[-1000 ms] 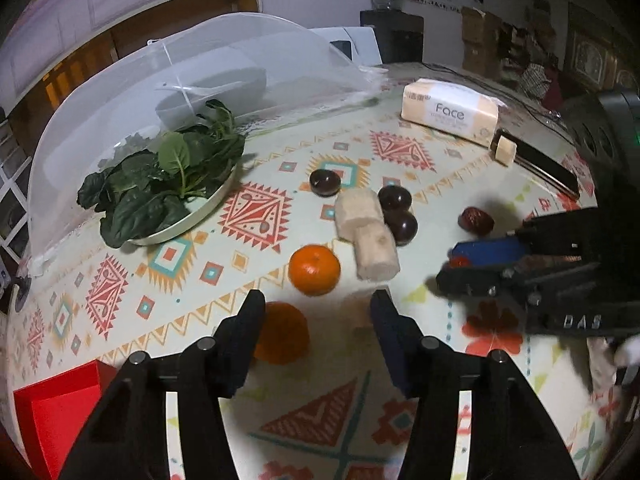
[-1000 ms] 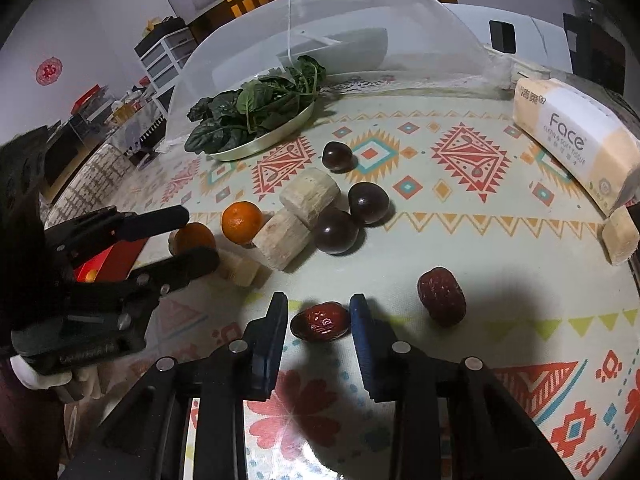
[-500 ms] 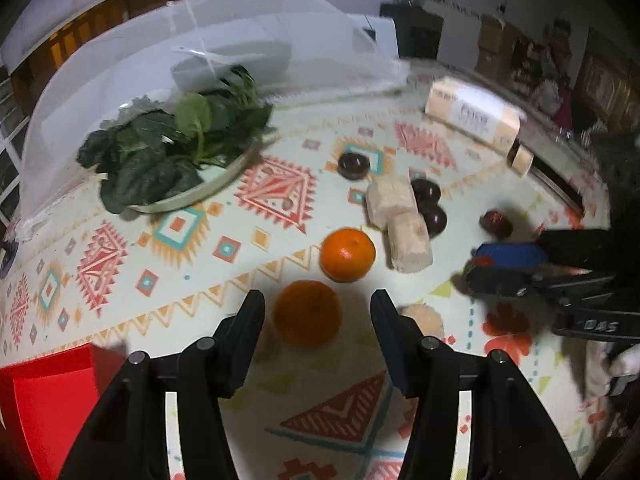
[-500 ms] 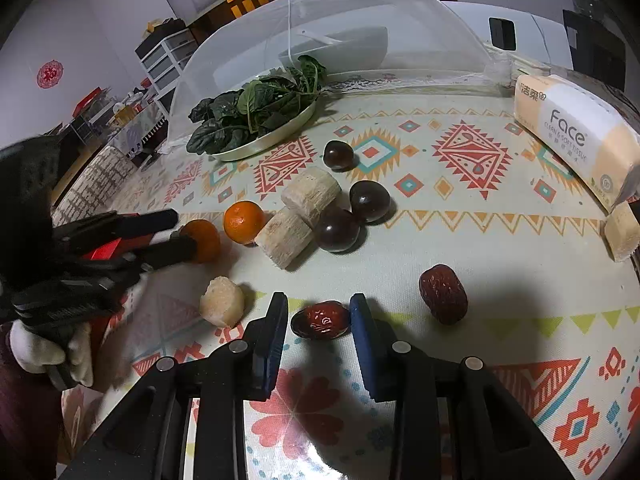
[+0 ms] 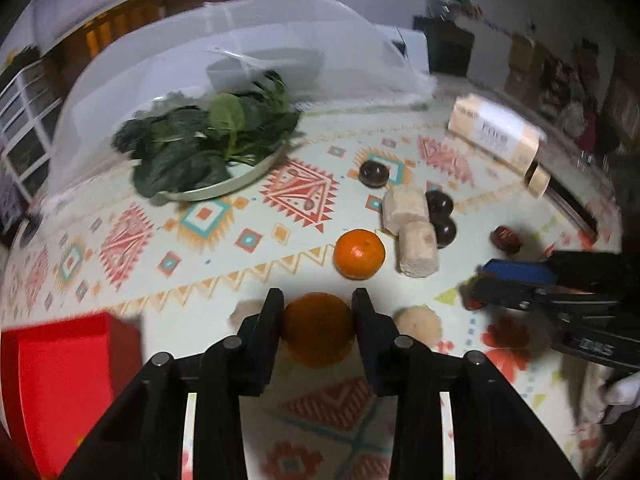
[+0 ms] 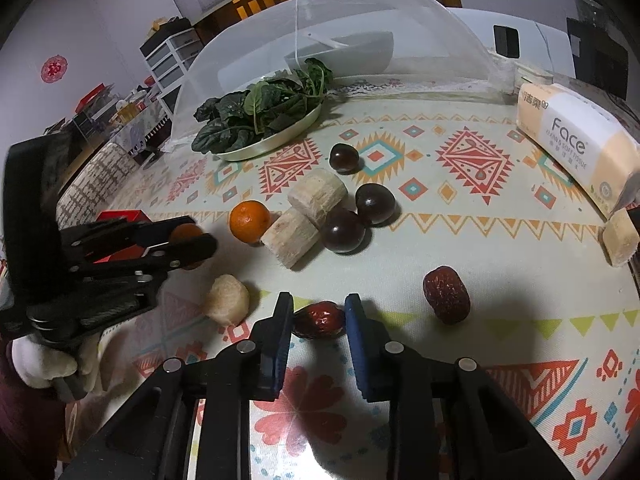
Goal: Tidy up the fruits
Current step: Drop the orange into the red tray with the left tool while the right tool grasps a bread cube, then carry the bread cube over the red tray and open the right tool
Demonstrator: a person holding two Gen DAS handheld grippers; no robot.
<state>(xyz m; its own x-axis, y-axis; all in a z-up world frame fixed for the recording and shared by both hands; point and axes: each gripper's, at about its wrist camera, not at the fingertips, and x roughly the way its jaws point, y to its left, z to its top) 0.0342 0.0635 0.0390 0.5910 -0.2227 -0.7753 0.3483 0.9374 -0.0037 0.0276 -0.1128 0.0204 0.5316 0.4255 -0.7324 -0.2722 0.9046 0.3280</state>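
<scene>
My left gripper (image 5: 318,312) is shut on an orange mandarin (image 5: 318,330), which looks raised a little off the patterned tablecloth; it also shows in the right wrist view (image 6: 186,236). A second mandarin (image 5: 359,254) lies beyond it. My right gripper (image 6: 318,314) has its jaws around a red date (image 6: 320,320) that rests on the cloth, with small gaps on both sides. Another date (image 6: 446,294), three dark round fruits (image 6: 344,232) and pale cut chunks (image 6: 294,234) lie nearby.
A red box (image 5: 60,376) sits at the near left. A plate of spinach (image 5: 208,152) stands under a white mesh cover (image 5: 224,52). A tissue pack (image 6: 576,140) lies at the far right. A small pale chunk (image 6: 226,298) sits between the grippers.
My left gripper moved onto the near mandarin and closed on it. My right gripper stayed around the date without moving.
</scene>
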